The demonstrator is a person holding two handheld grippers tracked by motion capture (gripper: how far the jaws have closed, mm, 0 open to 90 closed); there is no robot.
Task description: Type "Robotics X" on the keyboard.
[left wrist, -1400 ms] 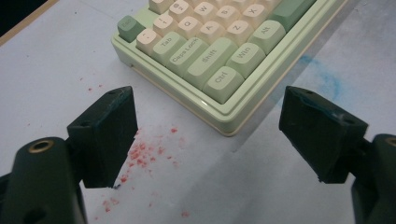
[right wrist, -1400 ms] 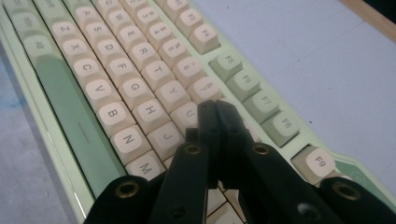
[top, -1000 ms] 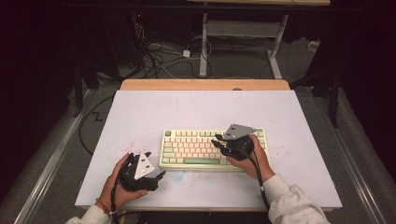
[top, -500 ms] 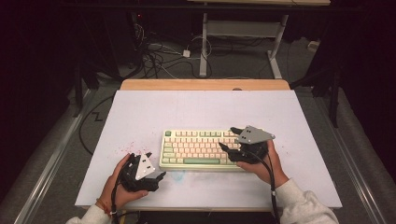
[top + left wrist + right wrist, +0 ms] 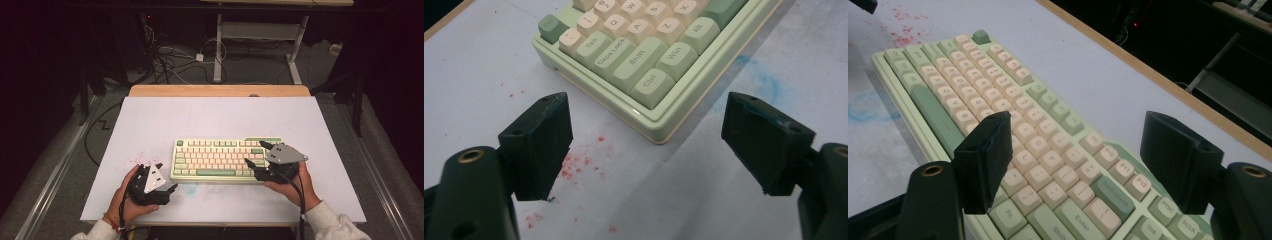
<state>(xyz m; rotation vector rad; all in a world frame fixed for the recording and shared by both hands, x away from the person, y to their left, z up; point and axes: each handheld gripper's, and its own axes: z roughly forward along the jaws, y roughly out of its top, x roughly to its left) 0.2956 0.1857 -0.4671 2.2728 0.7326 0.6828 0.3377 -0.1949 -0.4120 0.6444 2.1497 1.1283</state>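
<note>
Two grippers were held at the near edge of the table (image 5: 150,120), one in each of the person's hands. The left gripper (image 5: 159,181) was seen nearest, just off the near-left corner of the keyboard (image 5: 225,160) and apart from it. Its jaws were spread wide with nothing between them; in the left gripper view (image 5: 644,145) only bare white tabletop, flecked with small red specks (image 5: 574,167), lay in the gap, and the keyboard's corner with its Ctrl and Shift keys was seen just beyond the tips. A faint blue smear (image 5: 764,85) was marked on the surface beside the keyboard's near edge.

The right gripper (image 5: 257,159) was held over the right end of the keyboard, with the grey three-cornered plate (image 5: 284,154) on top of it. Its jaws had just been opening and were parted wide, and nothing was gripped by them; in the right gripper view (image 5: 1078,155) the rows of cream and green keys were seen below and between the jaws, and whether the tips touched the keys could not be told.

The keyboard was laid flat near the middle of the table. Farther off, a wooden strip (image 5: 220,90) was seen along the table's far edge, and beyond it cables (image 5: 170,55) were strewn on the floor.
</note>
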